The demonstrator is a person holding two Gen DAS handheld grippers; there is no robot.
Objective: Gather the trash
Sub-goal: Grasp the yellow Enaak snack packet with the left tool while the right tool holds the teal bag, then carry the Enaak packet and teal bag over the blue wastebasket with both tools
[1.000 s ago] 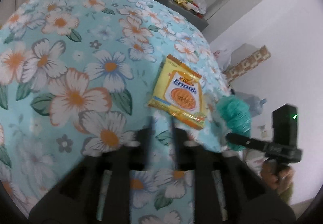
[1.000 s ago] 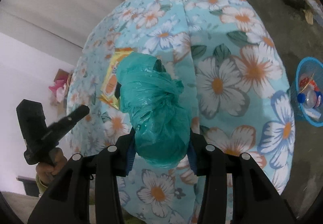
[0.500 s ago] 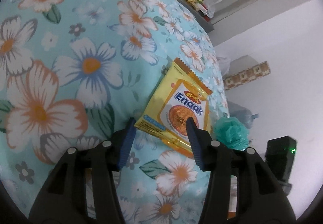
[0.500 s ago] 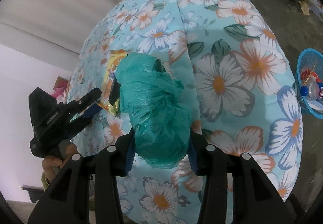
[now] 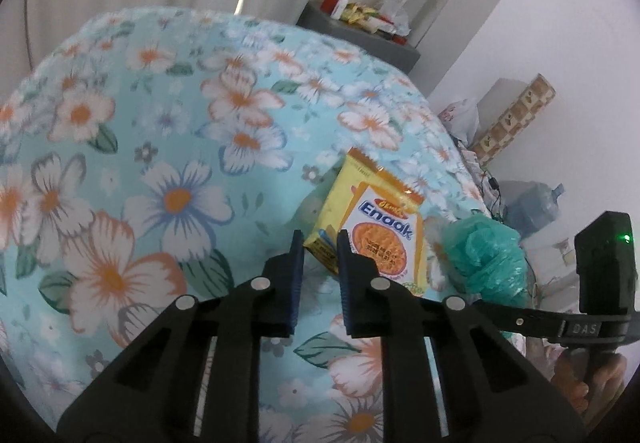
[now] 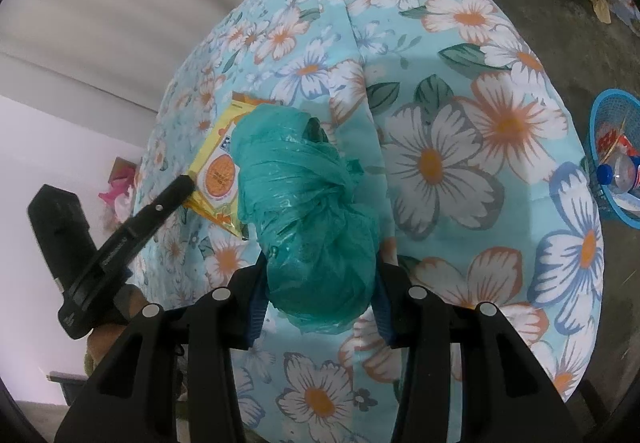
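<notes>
Left wrist view: the left gripper (image 5: 319, 239) has its jaws closing from a wider stance a moment ago, now narrow around the near corner of the yellow Enaak snack wrapper (image 5: 376, 227); the corner sits between the blue pads, but whether they press on the film yet cannot be told. The wrapper appears raised at its near edge against the floral bedsheet (image 5: 168, 147), where half a second ago it lay flat between open fingers. Judgement: the pick of this piece is under way, not confirmed. To the right of the wrapper, the green plastic bag (image 5: 484, 255) is seen in the right gripper, and behind, a grey shelf (image 5: 360, 31) carries bottles and packets. Right wrist view: the right gripper (image 6: 320, 295) is clamped on the knotted green plastic bag (image 6: 308, 219), unchanged over the last second, held above the bedsheet (image 6: 460, 123). The wrapper (image 6: 218, 167) shows only in part behind the bag, with the left gripper's finger (image 6: 172, 195) reaching it. This view alone shows a blue basket (image 6: 600, 131) on the floor at far right, already holding a bottle and scraps; judged the likely drop point for both items. The left view alone shows the wrapper's held corner.
</notes>
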